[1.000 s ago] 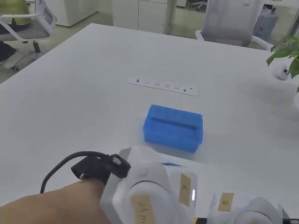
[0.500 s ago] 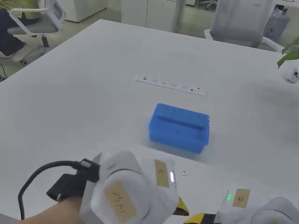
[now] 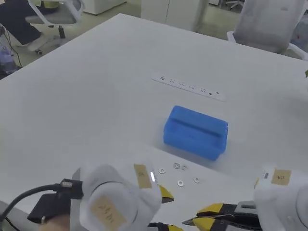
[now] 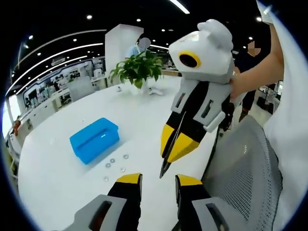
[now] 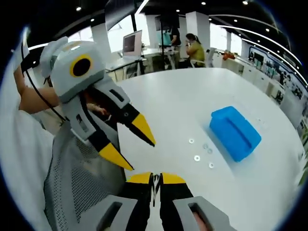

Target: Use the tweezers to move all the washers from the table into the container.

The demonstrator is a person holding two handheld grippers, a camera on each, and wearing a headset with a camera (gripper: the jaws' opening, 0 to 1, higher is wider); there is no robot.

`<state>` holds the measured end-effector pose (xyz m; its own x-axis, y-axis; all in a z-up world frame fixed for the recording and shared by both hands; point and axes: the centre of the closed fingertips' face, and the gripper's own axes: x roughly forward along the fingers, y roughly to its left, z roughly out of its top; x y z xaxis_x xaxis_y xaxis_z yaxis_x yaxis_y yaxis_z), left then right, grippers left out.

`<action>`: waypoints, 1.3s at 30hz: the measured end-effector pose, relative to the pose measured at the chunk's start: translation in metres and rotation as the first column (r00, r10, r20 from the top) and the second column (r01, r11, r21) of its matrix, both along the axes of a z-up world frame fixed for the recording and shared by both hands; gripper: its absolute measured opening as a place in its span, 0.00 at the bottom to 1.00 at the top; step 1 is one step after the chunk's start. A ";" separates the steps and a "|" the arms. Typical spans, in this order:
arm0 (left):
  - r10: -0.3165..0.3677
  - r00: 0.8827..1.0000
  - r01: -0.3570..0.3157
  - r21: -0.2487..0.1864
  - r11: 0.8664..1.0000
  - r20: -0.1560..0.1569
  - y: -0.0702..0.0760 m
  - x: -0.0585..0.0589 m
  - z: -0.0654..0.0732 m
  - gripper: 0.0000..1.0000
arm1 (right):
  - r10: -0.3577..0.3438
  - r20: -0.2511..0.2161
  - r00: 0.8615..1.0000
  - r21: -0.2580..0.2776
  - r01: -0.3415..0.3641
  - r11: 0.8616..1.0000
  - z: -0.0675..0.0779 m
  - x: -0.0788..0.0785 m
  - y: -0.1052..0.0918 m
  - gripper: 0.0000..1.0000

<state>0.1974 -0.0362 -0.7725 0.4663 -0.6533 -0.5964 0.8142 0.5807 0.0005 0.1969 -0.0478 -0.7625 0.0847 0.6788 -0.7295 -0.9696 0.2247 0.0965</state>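
head view looks down on a wide white table [image 3: 96,106]. the two grippers sit at its near edge and the work lies beyond them.

the left gripper [image 4: 159,182] holds nothing. in the right gripper view its yellow-tipped jaws stand well apart. the right gripper [image 5: 155,180] has its jaws pinched narrow on the tweezers [image 4: 165,167], whose thin dark tip pokes out past the yellow ends in the left gripper view. both grippers hang above the table, short of the washers.

the blue container [image 3: 195,132] sits near the middle of the table, with a white power strip [image 3: 187,86] well behind it. whether anything already lies inside the container is hard to tell from this angle.

five washers [image 3: 176,166] lie flat in a loose scatter on the table, just in front of the container, none touching it.

the washers look like small thin metal rings. they are probably light, stiff and slick, and they lie flush on a smooth top, so a pinch from straight above would likely skate off. the better hold seems to be one tweezer tip through the hole and the other outside the rim, or a pinch across the edge once a ring is tipped up. the tweezers are springy, so a squeeze that is too hard could flick a washer away. the short carry to the container favours a slow, level move.
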 end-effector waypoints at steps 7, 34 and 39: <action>-0.144 0.990 0.144 -0.007 0.990 -0.008 -0.018 -0.004 -0.006 0.15 | 0.094 0.004 0.996 0.020 -0.094 0.995 0.020 -0.014 0.005 0.02; 0.047 0.993 -0.053 -0.059 0.997 -0.109 0.000 -0.001 -0.007 0.30 | 0.005 0.012 1.000 0.147 -0.007 0.989 0.041 0.011 0.018 0.01; 0.206 0.978 -0.206 0.008 0.978 -0.031 0.032 0.001 -0.002 0.48 | -0.069 0.055 0.996 0.181 0.058 0.982 0.046 0.039 0.022 0.02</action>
<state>0.1981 -0.0045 -0.7747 0.5718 -0.5421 -0.6158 0.6764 0.7362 -0.0200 0.2358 -0.0254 -0.7170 0.1723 0.7897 -0.5888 -0.9592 0.2705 0.0822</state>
